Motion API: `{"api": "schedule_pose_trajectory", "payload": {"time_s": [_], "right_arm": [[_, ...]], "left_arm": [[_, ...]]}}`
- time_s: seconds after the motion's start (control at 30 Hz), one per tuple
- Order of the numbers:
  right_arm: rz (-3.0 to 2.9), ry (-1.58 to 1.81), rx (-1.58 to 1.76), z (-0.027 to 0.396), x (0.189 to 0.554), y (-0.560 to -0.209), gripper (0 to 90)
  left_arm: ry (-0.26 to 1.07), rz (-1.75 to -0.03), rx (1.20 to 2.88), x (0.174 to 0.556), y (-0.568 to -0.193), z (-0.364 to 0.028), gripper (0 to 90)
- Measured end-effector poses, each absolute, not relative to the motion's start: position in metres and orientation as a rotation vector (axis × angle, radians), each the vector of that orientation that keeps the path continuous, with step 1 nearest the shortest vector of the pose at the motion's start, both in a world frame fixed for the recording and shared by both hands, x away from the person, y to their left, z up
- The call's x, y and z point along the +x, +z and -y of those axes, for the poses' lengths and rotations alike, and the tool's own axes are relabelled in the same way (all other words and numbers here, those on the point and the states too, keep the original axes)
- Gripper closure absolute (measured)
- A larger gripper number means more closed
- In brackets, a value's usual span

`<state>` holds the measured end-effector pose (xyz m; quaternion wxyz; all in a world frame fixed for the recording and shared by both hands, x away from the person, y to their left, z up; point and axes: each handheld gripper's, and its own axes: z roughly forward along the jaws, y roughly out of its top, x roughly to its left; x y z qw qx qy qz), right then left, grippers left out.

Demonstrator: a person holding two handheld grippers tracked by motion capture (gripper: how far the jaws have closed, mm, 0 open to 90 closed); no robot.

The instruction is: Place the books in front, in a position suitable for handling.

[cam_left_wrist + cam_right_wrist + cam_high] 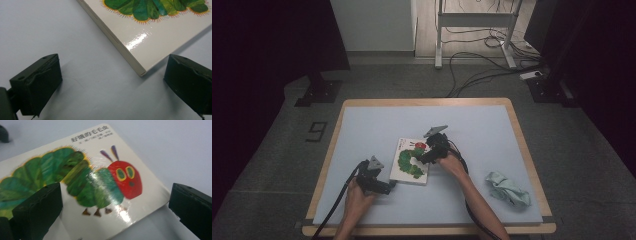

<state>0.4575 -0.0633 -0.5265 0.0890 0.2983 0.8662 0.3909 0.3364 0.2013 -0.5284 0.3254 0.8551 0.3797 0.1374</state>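
Roughly at the middle of the pale blue tabletop (472,130) lies a closed board book (410,161), flat, its white glossy cover facing up with a green caterpillar and a red head printed on it (some small printed characters sit above the head). The left tool (388,185) is low at the book's near left corner; in the left gripper view its two black jaws stand wide apart, one out on bare mat, the other just beside the book's near edge, with the book's corner (142,72) pointing into the gap between them. Whether that jaw touches the edge cannot be told. The right tool (424,159) sits over the book's right side, near the caterpillar's head; in the right gripper view its jaws are also well apart, one over the green body on the cover (100,187), the other out past the book's edge above the mat. Neither tool grips anything. Each is held in a hand, forearms coming in from the near edge. A crumpled pale green cloth (508,189) rests on the mat well to the right of the book, near the tabletop's near right corner.
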Motion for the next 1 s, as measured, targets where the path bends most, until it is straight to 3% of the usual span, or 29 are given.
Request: {"api": "schedule_pose_trajectory", "payload": {"time_s": [0.43,1.0], "right_arm": [[-2.62,1.219,0.919,0.054,0.474,-0.531,0.0],[-2.631,1.239,0.9,0.081,0.442,-0.532,0.0]], "left_arm": [[0.367,-1.003,2.238,0.335,-0.529,-0.2,0.7],[0.373,-1.018,2.235,0.327,-0.528,-0.207,1.4]]}}
